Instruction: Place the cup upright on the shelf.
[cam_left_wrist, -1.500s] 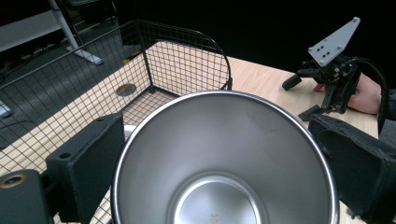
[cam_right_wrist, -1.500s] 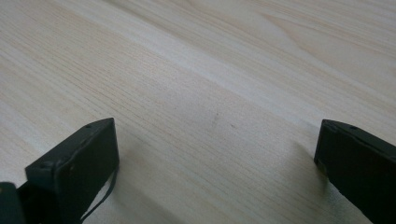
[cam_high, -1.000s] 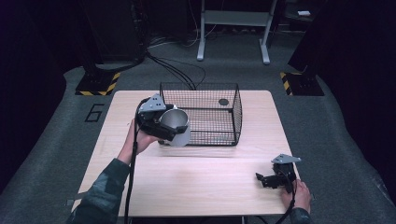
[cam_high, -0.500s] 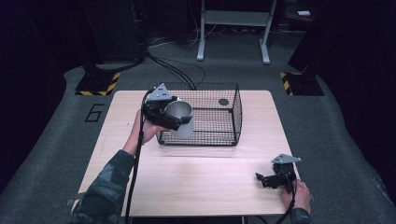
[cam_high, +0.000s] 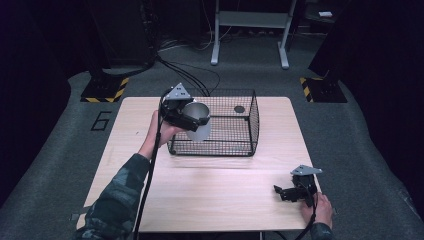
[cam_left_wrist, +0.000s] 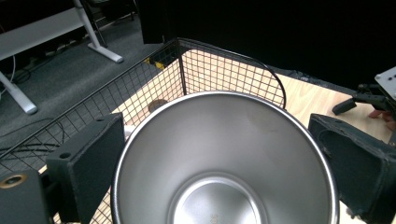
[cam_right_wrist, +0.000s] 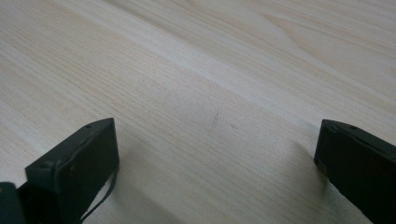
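So I've got the left gripper (cam_high: 192, 118) clamped on the steel cup (cam_high: 196, 121), one jaw on each side of its wall, and I'm holding it up over the near-left corner of the wire basket (cam_high: 235, 146). The cup sits tilted in the grip, mouth facing back toward the gripper's camera, which is why the left gripper view looks straight down into the cup (cam_left_wrist: 224, 163) with the basket (cam_left_wrist: 210, 70) mesh behind it. Gripping across the body like this seems the sane way to carry something round and slick; my guess is the cup is headed into the basket, so clearing the rim matters most right now.

There's a small dark disc (cam_high: 239, 109) lying on the basket floor near the far side, well apart from the cup, so it shouldn't get in the way.

The right gripper (cam_high: 292, 192) is parked down on the table (cam_high: 220, 200) at the near-right corner, jaws spread wide with nothing but wood grain between them. I'm basically keeping it out of traffic.
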